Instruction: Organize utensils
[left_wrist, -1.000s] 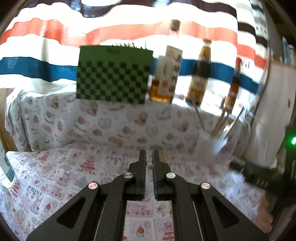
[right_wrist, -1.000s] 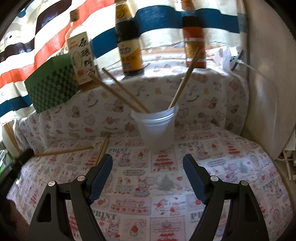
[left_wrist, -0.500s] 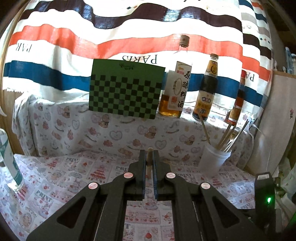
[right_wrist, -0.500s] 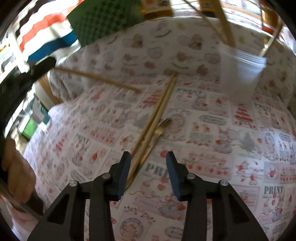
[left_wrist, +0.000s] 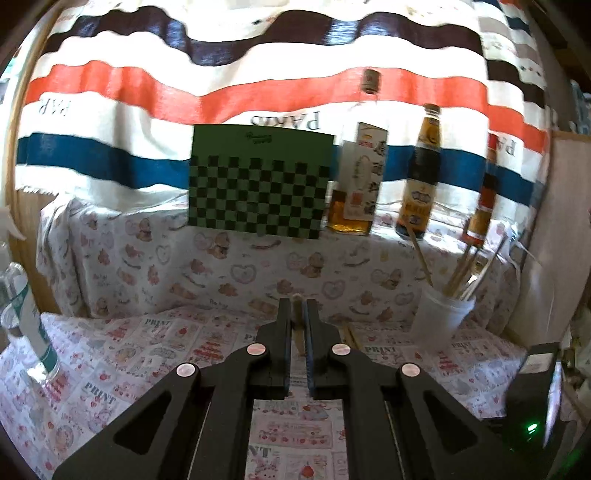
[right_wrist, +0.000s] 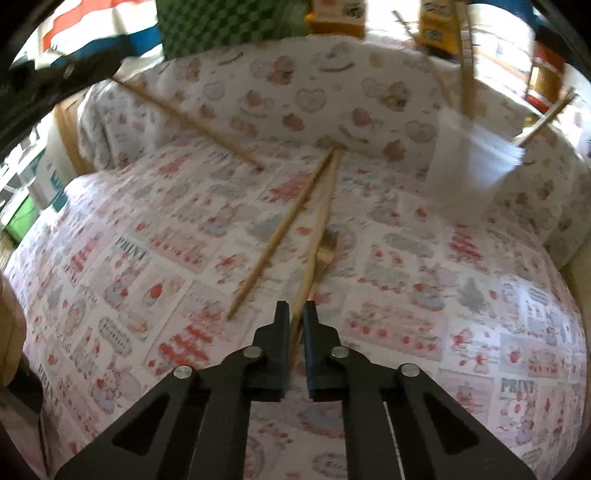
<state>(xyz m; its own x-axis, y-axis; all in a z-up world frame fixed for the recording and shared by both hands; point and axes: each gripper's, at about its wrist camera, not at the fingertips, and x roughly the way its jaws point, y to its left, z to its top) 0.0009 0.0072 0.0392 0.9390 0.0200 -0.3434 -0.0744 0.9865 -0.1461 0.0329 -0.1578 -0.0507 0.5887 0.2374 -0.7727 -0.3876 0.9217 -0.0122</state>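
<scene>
Running away from the right gripper (right_wrist: 295, 314) toward the back wall, a chopstick (right_wrist: 320, 225) lies on the cloth (right_wrist: 480, 295) with its near end between the jaws, which have just closed and now pinch it. A fork (right_wrist: 327, 247) lies just beside that stick on its right, tines toward the cup (right_wrist: 469, 173); whether the jaws also catch its handle I cannot tell. A second chopstick (right_wrist: 280, 232) lies loose to the left, meeting the first at the far tip and spreading away nearer the gripper. The left gripper (left_wrist: 296, 310) is pressed shut on a third stick (left_wrist: 296, 301), which points forward along its fingers; in the right view this stick (right_wrist: 188, 120) slants in the air from upper left. The cup stands to the right, with more sticks leaning in it. The cloth reads "PRINT" in many squares; the striped hanging (left_wrist: 147, 92) shows mirrored "PARIS". Bottle labels carry Chinese characters, too blurred to read.
</scene>
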